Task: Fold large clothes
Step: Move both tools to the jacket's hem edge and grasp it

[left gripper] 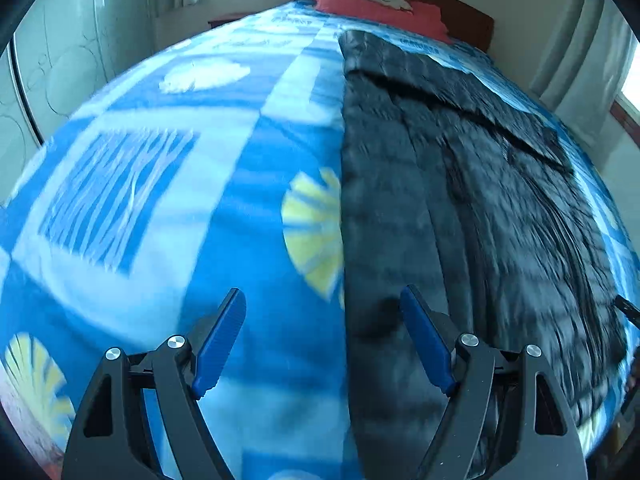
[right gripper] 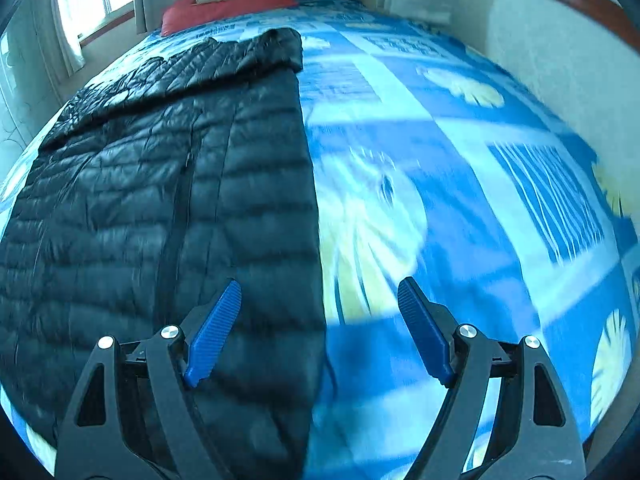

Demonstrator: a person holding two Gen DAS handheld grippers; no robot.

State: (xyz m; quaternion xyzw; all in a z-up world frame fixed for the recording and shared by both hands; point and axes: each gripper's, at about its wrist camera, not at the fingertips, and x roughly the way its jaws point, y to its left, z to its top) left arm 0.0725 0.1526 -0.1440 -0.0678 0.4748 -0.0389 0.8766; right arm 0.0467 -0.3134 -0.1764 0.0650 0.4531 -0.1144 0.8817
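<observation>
A black quilted down jacket (left gripper: 460, 200) lies flat along the blue patterned bedspread (left gripper: 160, 184), folded to a long shape with straight side edges. My left gripper (left gripper: 323, 300) is open and empty, hovering over the jacket's left edge near its near end. In the right wrist view the jacket (right gripper: 160, 200) fills the left half, on the bedspread (right gripper: 480, 200). My right gripper (right gripper: 319, 290) is open and empty, straddling the jacket's right edge near its near end. Both views are blurred by motion.
A red pillow (left gripper: 376, 4) with a cream cushion lies at the wooden headboard (left gripper: 460, 4); it shows in the right wrist view too (right gripper: 224, 4). Curtained windows (right gripper: 92, 4) and walls flank the bed. A wall (right gripper: 560, 60) runs along the bed's right side.
</observation>
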